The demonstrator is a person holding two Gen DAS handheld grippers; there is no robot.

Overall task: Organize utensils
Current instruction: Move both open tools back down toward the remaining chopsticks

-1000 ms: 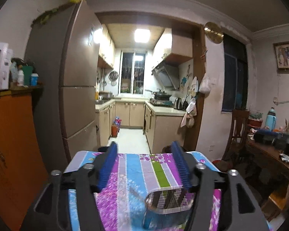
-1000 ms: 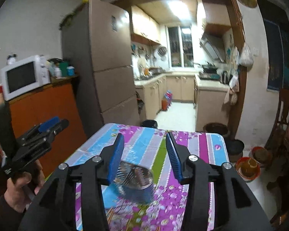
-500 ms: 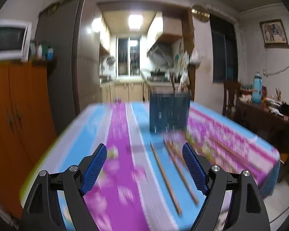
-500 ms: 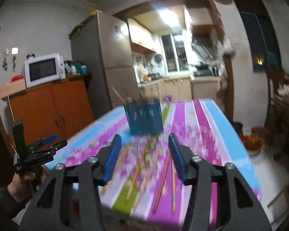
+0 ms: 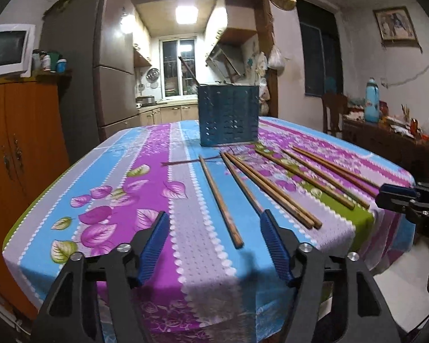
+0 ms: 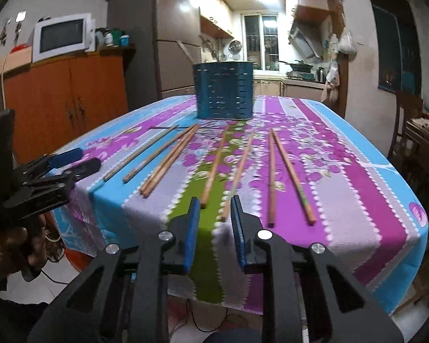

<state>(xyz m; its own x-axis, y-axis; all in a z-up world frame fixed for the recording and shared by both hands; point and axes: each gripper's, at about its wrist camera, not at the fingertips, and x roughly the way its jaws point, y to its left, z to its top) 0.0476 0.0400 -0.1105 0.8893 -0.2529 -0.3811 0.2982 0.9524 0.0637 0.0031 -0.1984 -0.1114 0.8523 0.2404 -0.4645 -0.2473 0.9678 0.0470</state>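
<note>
1. Brown wooden chopsticks (image 6: 289,171): several lie loose on the striped floral tablecloth (image 6: 357,177), fanned out just in front of the blue perforated metal utensil holder (image 6: 223,90).
2. Holder: upright; one stick leans out of it.
3. Left gripper (image 5: 214,245): fingers wide apart, empty, near the leftmost chopstick's end.
4. Right gripper (image 6: 214,223): fingers narrowly apart, empty.
5. Change: a second ago both grippers hung above the holder; now both sit low at the table edge. Judged: collection is about to start.
</note>
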